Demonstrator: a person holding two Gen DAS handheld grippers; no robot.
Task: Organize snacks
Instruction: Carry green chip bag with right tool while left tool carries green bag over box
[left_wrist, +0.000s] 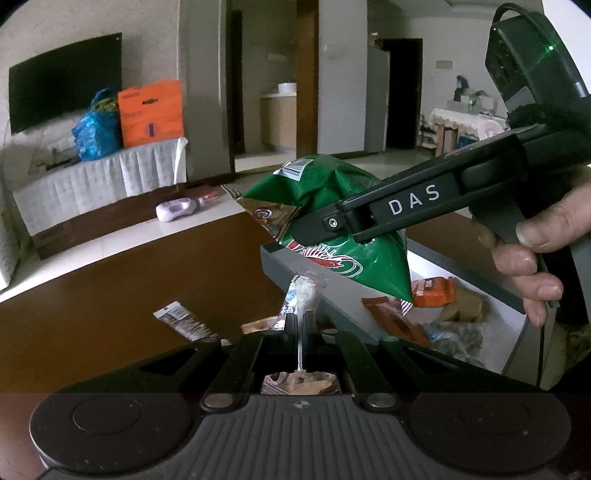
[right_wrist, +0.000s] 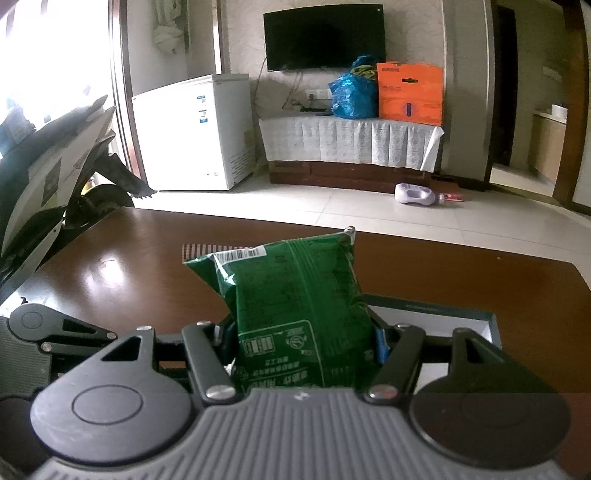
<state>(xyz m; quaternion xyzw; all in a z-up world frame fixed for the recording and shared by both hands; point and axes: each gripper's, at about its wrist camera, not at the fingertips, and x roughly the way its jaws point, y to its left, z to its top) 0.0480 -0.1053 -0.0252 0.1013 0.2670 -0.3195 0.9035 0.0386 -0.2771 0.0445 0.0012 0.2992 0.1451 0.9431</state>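
Note:
My left gripper (left_wrist: 301, 321) is shut on a small clear-wrapped white snack (left_wrist: 303, 293) and holds it above the brown table (left_wrist: 110, 295). My right gripper (left_wrist: 306, 225) reaches in from the right in a person's hand (left_wrist: 532, 251). It is shut on a puffy green snack bag (left_wrist: 332, 206) above the near rim of a grey box (left_wrist: 295, 269). In the right wrist view the green snack bag (right_wrist: 299, 295) stands upright between the fingers of the right gripper (right_wrist: 303, 343). The grey box (right_wrist: 443, 308) lies behind it.
Several wrapped snacks lie inside the box, among them an orange packet (left_wrist: 432, 291). A snack bar wrapper (left_wrist: 183, 319) lies on the table left of my left gripper, and a striped packet (right_wrist: 201, 249) behind the green bag. A scooter (right_wrist: 55, 166) stands off the table's left edge.

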